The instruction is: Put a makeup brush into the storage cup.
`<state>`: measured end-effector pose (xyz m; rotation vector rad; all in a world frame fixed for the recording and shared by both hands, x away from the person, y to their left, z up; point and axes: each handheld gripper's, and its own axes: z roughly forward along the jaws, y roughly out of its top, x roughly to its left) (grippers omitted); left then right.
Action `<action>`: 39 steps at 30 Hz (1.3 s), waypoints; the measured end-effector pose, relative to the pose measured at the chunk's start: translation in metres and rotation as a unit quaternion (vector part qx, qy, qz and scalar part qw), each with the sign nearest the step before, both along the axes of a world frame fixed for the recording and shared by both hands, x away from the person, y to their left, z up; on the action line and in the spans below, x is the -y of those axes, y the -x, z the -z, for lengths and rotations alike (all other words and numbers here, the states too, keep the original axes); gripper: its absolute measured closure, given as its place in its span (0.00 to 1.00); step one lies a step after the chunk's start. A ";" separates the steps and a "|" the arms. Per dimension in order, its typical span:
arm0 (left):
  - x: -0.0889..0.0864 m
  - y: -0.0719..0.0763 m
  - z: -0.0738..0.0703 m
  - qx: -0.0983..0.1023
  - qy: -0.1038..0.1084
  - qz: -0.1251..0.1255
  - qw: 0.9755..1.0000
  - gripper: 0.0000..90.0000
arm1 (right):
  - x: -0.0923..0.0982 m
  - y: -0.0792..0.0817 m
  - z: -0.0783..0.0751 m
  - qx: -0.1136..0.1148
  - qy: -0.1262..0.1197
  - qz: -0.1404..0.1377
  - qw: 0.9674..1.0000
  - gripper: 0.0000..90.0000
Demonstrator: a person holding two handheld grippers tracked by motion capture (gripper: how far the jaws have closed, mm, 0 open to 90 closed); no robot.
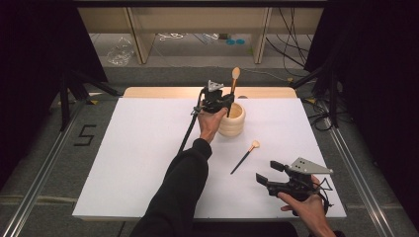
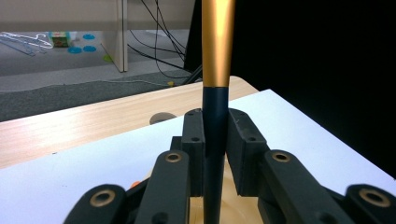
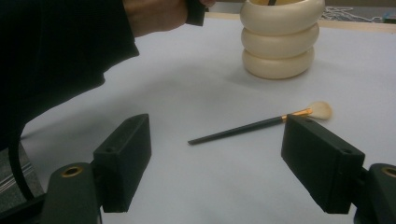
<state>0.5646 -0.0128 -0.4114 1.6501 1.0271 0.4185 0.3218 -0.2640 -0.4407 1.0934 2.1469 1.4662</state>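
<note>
Standing almost upright, the first makeup brush (image 1: 233,86) is being held by its dark handle with the bristle head up and the handle's lower end dipping into the cream ribbed holder (image 1: 232,120), an attitude that suits lowering it straight down so it lodges handle-first inside. The left gripper (image 1: 221,101) is clamping that handle between its pads, and in the left gripper view the jaws are pressing on either side of the black shaft just below the gold ferrule, a grip low enough to keep the brush (image 2: 215,93) from swinging. Sitting toward the far edge of the white tabletop (image 1: 138,163), the holder is leaving the near area free for the other work. Lying flat between the holder and the person's near side is the second brush (image 1: 245,156), its handle angling toward the right gripper (image 1: 269,173). That gripper is hovering with its jaws spread wide and nothing between them, seemingly lining up on the second brush (image 3: 261,123) so it can go in next.
</note>
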 end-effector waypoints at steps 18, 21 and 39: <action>-0.005 0.000 0.012 -0.012 -0.001 0.006 1.000 0.83 | 0.000 0.000 0.000 -0.001 0.000 -0.001 1.000 0.28; -0.007 0.000 0.011 -0.010 -0.003 0.005 1.000 0.82 | 0.000 0.000 0.000 -0.001 0.001 -0.001 1.000 0.28; -0.020 0.011 -0.003 -0.010 -0.023 0.015 1.000 0.54 | -0.002 -0.002 0.002 0.000 -0.015 -0.002 1.000 0.28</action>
